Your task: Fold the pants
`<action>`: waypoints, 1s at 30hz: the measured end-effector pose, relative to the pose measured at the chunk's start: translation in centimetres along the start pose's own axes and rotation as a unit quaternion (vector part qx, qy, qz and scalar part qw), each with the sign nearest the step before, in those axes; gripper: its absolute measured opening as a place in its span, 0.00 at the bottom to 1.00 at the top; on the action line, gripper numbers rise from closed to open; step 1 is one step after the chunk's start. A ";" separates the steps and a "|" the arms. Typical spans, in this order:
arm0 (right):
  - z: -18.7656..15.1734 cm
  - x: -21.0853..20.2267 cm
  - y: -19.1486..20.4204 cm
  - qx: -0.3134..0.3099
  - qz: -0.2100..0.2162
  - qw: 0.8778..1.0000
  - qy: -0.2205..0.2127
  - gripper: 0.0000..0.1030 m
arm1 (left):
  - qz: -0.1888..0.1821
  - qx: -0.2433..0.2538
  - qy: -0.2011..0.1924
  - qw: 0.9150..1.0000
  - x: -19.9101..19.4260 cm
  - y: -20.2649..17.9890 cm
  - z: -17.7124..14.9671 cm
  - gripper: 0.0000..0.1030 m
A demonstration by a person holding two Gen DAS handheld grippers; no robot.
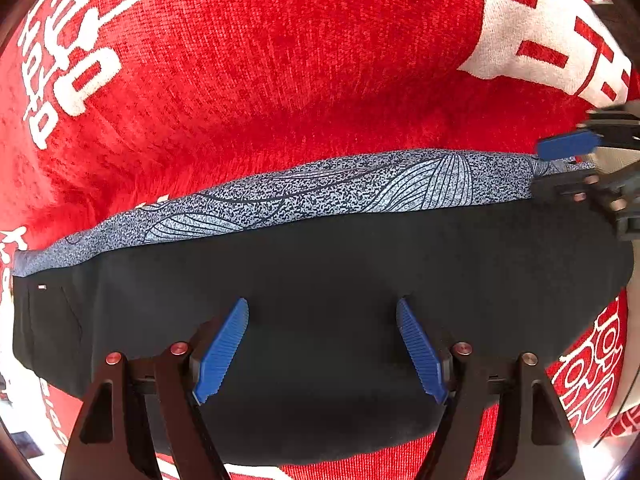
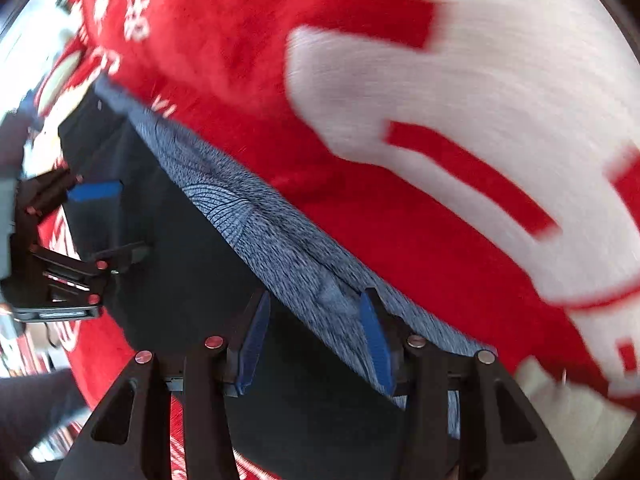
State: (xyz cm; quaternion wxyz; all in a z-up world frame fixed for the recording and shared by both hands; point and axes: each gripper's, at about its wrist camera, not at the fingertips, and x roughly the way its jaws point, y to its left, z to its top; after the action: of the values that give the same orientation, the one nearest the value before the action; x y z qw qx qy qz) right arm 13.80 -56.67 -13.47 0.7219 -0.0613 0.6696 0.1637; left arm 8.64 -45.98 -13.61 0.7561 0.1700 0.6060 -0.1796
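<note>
The pants (image 1: 320, 264) lie folded into a long black band on a red blanket, with a blue-grey leaf-patterned strip (image 1: 360, 188) along their far edge. My left gripper (image 1: 322, 304) hangs open over the middle of the black cloth, with nothing between its blue pads (image 1: 222, 348). At the pants' right end my right gripper (image 1: 560, 168) shows side-on. In the blurred right wrist view that right gripper (image 2: 316, 294) stands open, straddling the line where black cloth (image 2: 192, 264) meets the patterned strip (image 2: 280, 240). The left gripper (image 2: 116, 222) shows further along the pants.
The red blanket (image 1: 280, 60) with large white lettering (image 1: 532, 40) spreads beyond the pants on every side. A pale surface (image 2: 576, 412) shows past the blanket's edge at the lower right of the right wrist view.
</note>
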 end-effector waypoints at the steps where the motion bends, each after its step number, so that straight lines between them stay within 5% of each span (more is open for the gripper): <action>1: 0.3 0.2 0.0 -0.010 -0.002 1.000 0.004 0.49 | 0.000 -0.001 -0.001 1.000 0.2 0.3 -0.1 0.75; 4: 1.0 1.9 0.6 -0.029 0.007 0.999 0.037 0.44 | 0.000 0.000 -0.004 1.000 0.3 0.7 -0.1 0.75; 5: 1.2 2.7 0.7 -0.030 0.008 0.998 0.058 0.35 | 0.000 0.000 -0.004 1.000 0.3 0.7 -0.2 0.75; 6: 1.3 2.8 0.7 -0.030 0.012 0.997 0.063 0.15 | 0.000 -0.001 -0.004 1.000 0.4 0.8 -0.2 0.75; 8: 1.3 2.5 1.6 -0.047 -0.019 0.997 0.054 0.04 | 0.000 -0.004 -0.004 1.000 0.4 1.0 -0.2 0.75; 12: 1.7 2.0 2.6 -0.068 -0.103 0.992 0.024 0.03 | 0.008 -0.005 -0.011 1.000 0.7 1.2 0.4 0.75; 15: 2.4 2.9 1.6 -0.031 -0.109 0.993 0.031 0.04 | 0.015 -0.018 -0.001 1.000 1.7 1.8 1.2 0.75; 17: 2.4 2.9 2.0 -0.020 -0.123 0.992 0.029 0.08 | 0.017 -0.031 -0.017 0.999 0.9 2.5 1.9 0.75; 20: 1.3 0.8 3.4 0.018 -0.136 0.991 -0.002 0.33 | 0.029 -0.030 -0.033 0.999 0.4 3.2 2.5 0.75; 24: -2.2 -0.7 3.7 0.082 -0.132 0.988 -0.027 0.35 | 0.033 -0.039 -0.012 0.999 2.7 4.1 3.2 0.80; 28: -6.8 1.4 -1.6 0.217 -0.136 0.967 0.006 0.35 | 0.032 -0.042 -0.013 0.999 3.9 4.5 2.9 0.89; 30: -9.2 0.2 -3.6 0.267 -0.151 0.952 -0.021 0.35 | 0.032 -0.042 -0.010 0.999 3.5 4.7 2.7 0.89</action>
State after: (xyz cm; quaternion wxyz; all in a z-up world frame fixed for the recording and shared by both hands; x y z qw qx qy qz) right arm 6.29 -62.85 -14.98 0.7418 0.0366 0.6568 -0.1305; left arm 13.92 -43.35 -16.32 0.7740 0.1558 0.5994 -0.1317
